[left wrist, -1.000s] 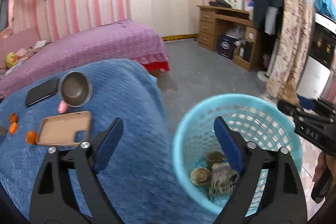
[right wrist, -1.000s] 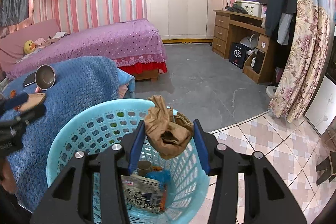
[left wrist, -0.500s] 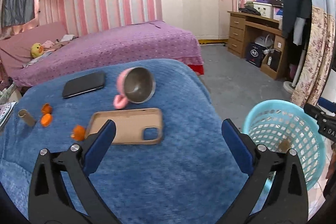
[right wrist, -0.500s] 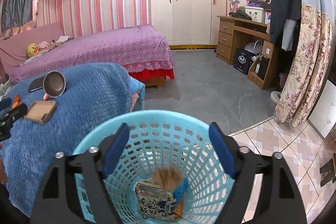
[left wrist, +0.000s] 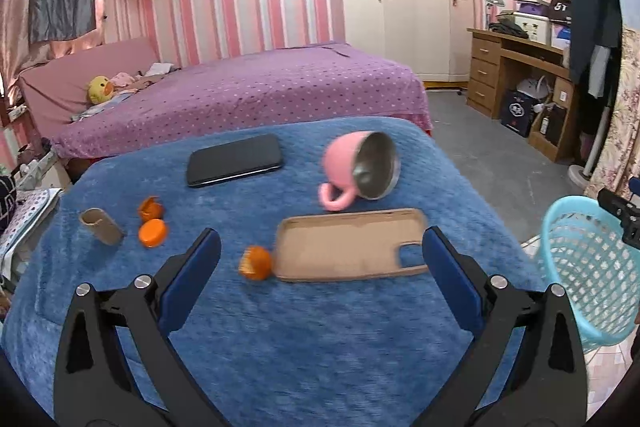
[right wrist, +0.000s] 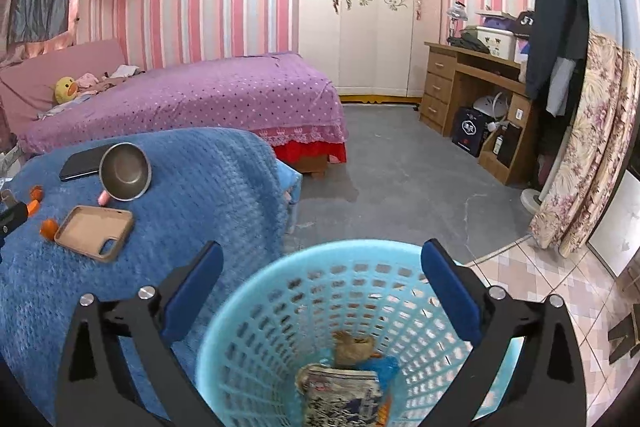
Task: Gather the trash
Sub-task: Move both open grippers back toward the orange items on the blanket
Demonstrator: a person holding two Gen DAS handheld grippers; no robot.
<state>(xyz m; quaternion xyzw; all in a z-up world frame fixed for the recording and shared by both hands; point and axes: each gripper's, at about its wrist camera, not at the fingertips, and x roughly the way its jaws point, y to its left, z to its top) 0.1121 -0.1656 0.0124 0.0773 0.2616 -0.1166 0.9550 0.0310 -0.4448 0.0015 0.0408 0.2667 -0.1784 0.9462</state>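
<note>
Three orange peels (left wrist: 255,262) — one basket (right wrist: 276,291)

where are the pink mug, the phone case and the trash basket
pink mug (left wrist: 340,159), left wrist view, on its pink side wall
phone case (left wrist: 344,247), left wrist view, on its tan inner face
trash basket (right wrist: 280,311), right wrist view, on its inner mesh wall

Pink-striped walls (right wrist: 256,11), purple bed (right wrist: 224,95), white wardrobe (right wrist: 360,11), grey floor (right wrist: 400,179)
</note>
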